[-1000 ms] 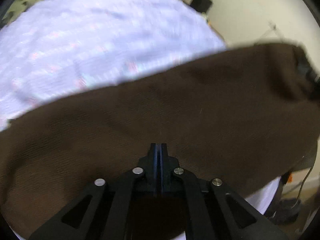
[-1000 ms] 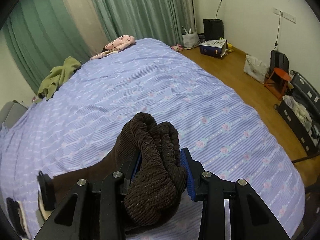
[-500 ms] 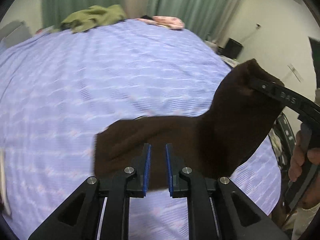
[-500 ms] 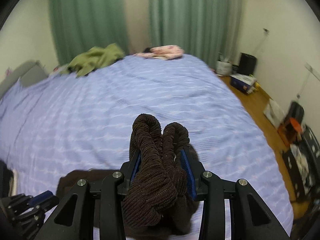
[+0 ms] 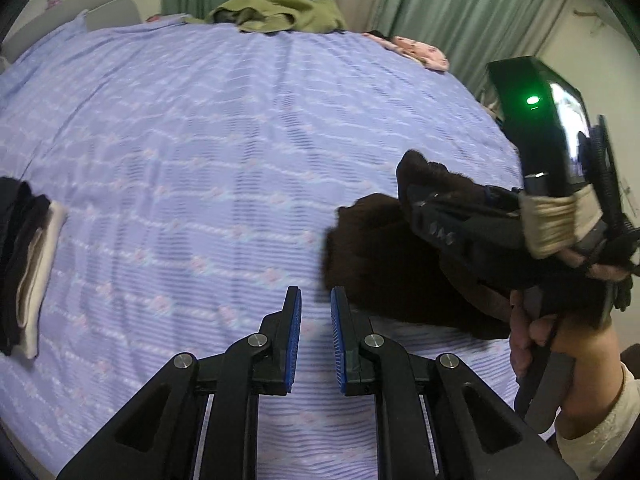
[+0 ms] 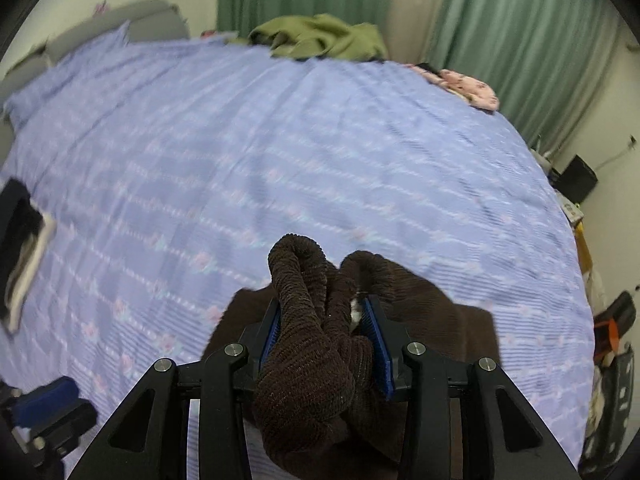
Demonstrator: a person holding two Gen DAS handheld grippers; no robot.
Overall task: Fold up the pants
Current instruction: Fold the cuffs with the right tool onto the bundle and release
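The dark brown corduroy pants (image 6: pixel 316 344) are bunched in my right gripper (image 6: pixel 324 320), which is shut on them and holds them over the near edge of the lilac bed (image 6: pixel 280 140). In the left wrist view the pants (image 5: pixel 384 264) hang from the right gripper (image 5: pixel 440 216) at the right. My left gripper (image 5: pixel 316 312) is open and empty, just left of the pants, above the bed (image 5: pixel 200 140). Its blue pad shows at the lower left of the right wrist view (image 6: pixel 44 404).
A folded black and white stack (image 5: pixel 28 264) lies at the bed's left edge. Green clothes (image 5: pixel 280 12) and a pink garment (image 5: pixel 420 50) lie at the far end by the green curtains. Bags and boxes (image 6: pixel 612 336) stand on the floor at the right.
My left gripper has let go of the pants, opened and drawn back left of them. My right gripper still holds the bunched pants and has swung to face the bed's far end.
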